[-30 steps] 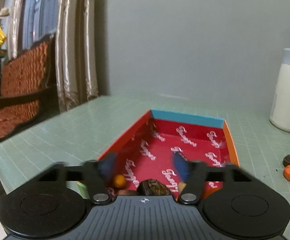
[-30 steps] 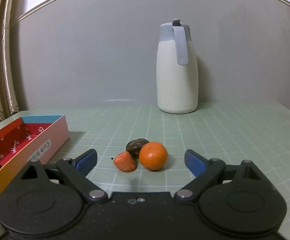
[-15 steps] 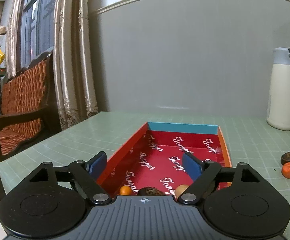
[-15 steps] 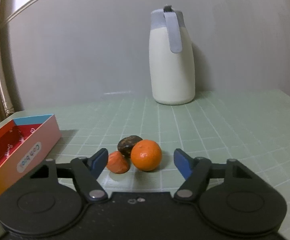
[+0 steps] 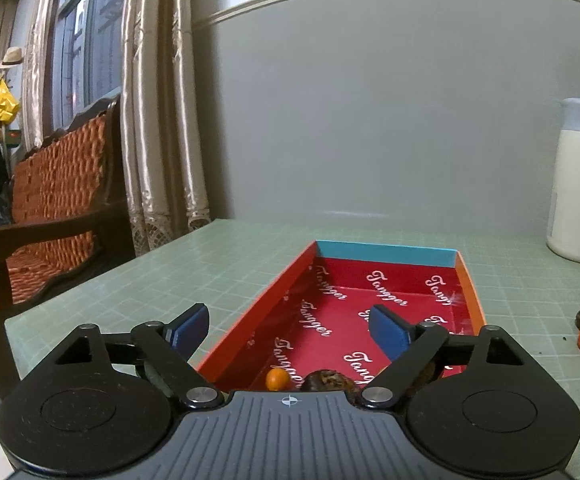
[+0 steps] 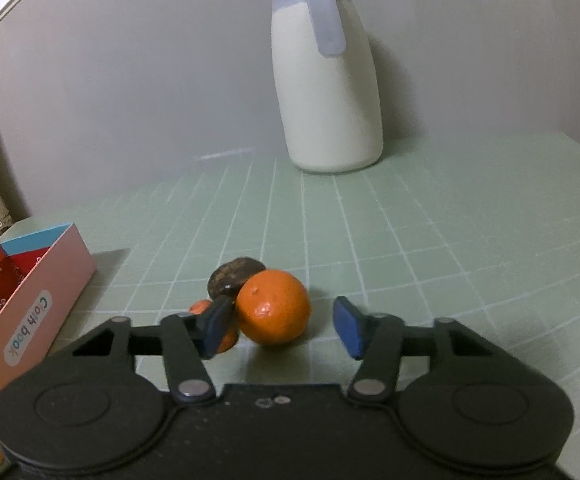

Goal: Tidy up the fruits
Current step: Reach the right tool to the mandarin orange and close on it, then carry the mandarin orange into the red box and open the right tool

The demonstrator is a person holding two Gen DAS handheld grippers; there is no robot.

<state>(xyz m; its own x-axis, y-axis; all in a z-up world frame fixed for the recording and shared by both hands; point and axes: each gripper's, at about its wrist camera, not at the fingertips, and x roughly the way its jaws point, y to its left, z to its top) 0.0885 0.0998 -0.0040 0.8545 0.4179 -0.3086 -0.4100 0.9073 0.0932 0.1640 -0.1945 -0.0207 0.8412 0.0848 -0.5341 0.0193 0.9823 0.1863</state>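
Observation:
A red cardboard box (image 5: pixel 374 304) with a blue far wall lies on the green table; a small orange fruit (image 5: pixel 277 378) and a dark brown fruit (image 5: pixel 330 380) sit at its near end. My left gripper (image 5: pixel 290 330) is open and empty above that end. My right gripper (image 6: pixel 284 330) is open, its fingers on either side of an orange (image 6: pixel 273 307) on the table. A dark brown fruit (image 6: pixel 236 278) lies just behind the orange and a small red-orange fruit (image 6: pixel 226 340) is partly hidden by the left finger. The box (image 6: pixel 30 300) stands to their left.
A white jug with a grey lid (image 6: pixel 326 80) stands at the back of the table by the grey wall. A wooden chair with orange cushions (image 5: pixel 42 208) and curtains (image 5: pixel 158 120) are beyond the table's left edge.
My right gripper has moved forward so the orange now sits between its fingers. My left gripper has opened wider and drawn back over the box's near end.

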